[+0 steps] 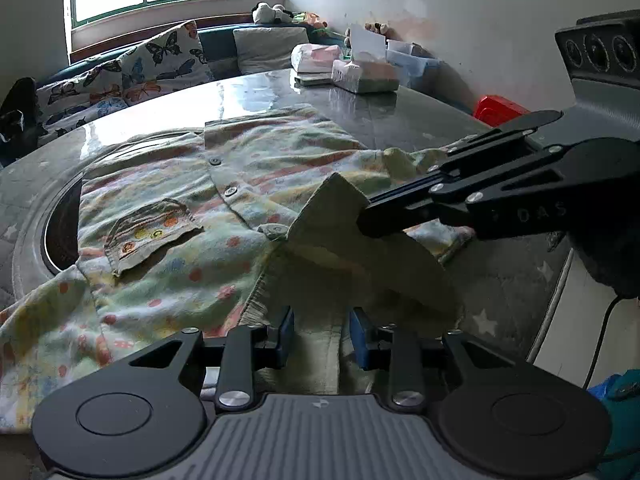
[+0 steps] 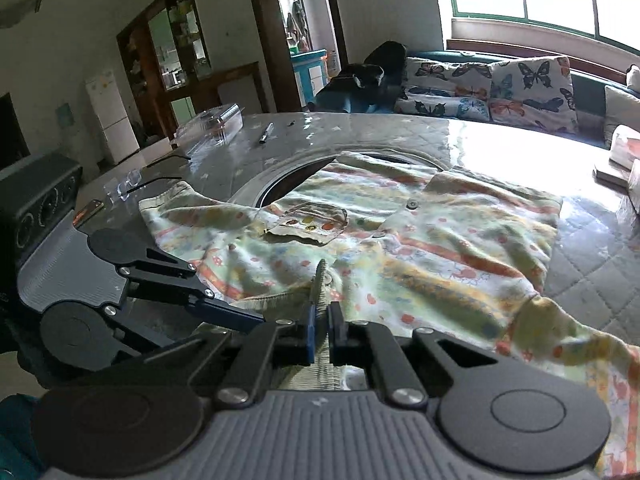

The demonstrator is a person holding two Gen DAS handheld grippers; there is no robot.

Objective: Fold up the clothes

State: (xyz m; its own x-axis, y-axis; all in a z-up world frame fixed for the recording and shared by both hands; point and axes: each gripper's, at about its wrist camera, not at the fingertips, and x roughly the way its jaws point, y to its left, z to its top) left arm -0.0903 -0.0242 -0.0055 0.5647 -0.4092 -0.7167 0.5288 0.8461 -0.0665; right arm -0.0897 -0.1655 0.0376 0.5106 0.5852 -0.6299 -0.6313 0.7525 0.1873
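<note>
On the round table (image 1: 280,92) a child's printed shirt (image 1: 168,208) lies spread face up, buttons and chest pocket (image 1: 154,236) showing, its length running away from both grippers toward the window, with the collar (image 1: 360,248) at the near edge. Both grippers sit at that collar end, side by side. The right gripper (image 2: 321,330) is clamped on the corduroy collar (image 2: 320,280), whose edge stands up between its pads. The left gripper (image 1: 322,334) has its jaws partly apart, collar cloth lying between them without being pinched. Judging from this, the coming fold likely hinges on the left side regaining a hold.
</note>
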